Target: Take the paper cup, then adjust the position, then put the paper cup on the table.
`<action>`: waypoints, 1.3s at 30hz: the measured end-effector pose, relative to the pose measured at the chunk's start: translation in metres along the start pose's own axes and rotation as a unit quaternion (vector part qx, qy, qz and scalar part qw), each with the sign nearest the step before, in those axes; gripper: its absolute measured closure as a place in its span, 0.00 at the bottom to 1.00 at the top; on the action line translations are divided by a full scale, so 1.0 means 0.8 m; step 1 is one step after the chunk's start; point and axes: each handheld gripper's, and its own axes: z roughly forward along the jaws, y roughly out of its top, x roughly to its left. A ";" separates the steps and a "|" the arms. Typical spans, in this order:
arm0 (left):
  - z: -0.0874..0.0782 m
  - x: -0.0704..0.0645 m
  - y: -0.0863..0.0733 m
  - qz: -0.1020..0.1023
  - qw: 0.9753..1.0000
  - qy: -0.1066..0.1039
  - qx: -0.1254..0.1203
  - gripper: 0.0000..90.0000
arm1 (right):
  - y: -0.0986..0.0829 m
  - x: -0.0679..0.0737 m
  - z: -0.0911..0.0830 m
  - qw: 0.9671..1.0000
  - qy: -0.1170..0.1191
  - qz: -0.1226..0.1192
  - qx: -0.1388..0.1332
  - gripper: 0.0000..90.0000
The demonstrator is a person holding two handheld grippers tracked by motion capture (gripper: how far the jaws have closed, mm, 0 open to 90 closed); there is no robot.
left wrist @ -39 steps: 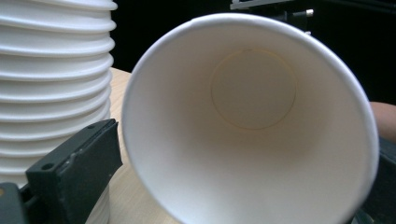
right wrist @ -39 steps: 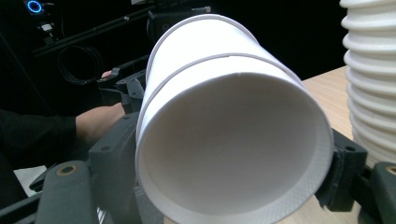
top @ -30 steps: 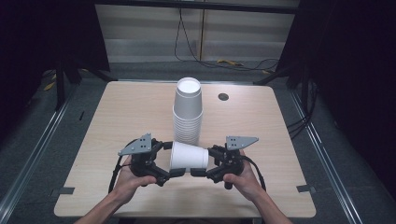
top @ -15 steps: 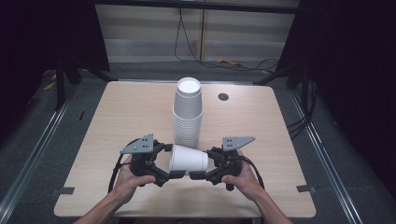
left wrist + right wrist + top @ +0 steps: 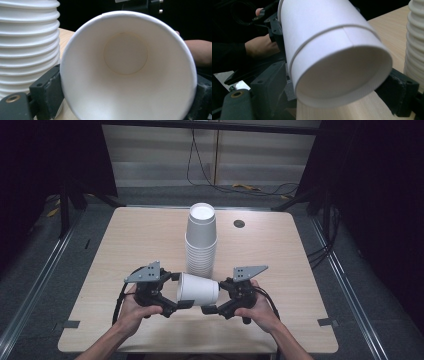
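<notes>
A white paper cup (image 5: 198, 290) lies on its side, held in the air between both grippers just above the table's front. My left gripper (image 5: 179, 291) is shut on its open rim. In the left gripper view I look straight into the cup (image 5: 125, 55), with a jaw on each side of it. My right gripper (image 5: 216, 296) is shut on the cup's base end. In the right gripper view the base (image 5: 342, 75) faces me, and a raised ring around the cup's middle looks like the rim of a second, nested cup.
A tall stack of white cups (image 5: 201, 245) stands upright just behind the held cup, close to both grippers. It also rises at the side in the gripper views (image 5: 27, 45) (image 5: 415, 45). The wooden table (image 5: 125, 245) has a small dark hole (image 5: 239, 224) at the back right.
Both grippers and the cup between them have drifted slightly left. Both grips hold as before.
</notes>
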 end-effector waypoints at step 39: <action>-0.053 0.036 0.001 -0.038 0.991 0.082 0.101 0.10 | -0.028 -0.014 -0.068 0.981 -0.196 0.009 0.013 0.19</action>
